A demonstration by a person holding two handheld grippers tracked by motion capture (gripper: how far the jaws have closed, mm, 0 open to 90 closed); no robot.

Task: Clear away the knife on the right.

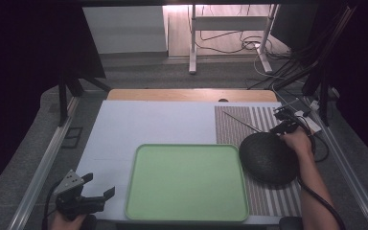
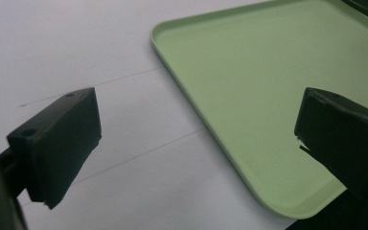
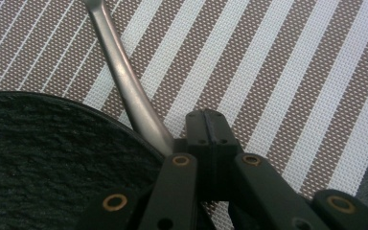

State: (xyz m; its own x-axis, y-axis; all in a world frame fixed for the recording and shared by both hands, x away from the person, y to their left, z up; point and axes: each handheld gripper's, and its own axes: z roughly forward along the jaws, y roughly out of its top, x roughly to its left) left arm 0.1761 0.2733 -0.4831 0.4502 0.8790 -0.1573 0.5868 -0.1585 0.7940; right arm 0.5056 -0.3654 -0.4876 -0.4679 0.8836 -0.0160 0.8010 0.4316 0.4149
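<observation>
**Right claw clenched by dark plate, left claw released beside green tray**

Right claw: jaws pressed flat together, nothing visibly between them, tips low over the striped placemat. Just beside those tips, a slim metal handle, its near end at the rim of the rough black plate; whether pinched or merely touching, cannot tell. On the placemat, plate at the near side, right hand at its far edge.

Left claw: jaws spread wide, empty, hovering over the white counter at the near left. Just right of it, an empty green tray, mid-counter, its right edge near the plate.
</observation>
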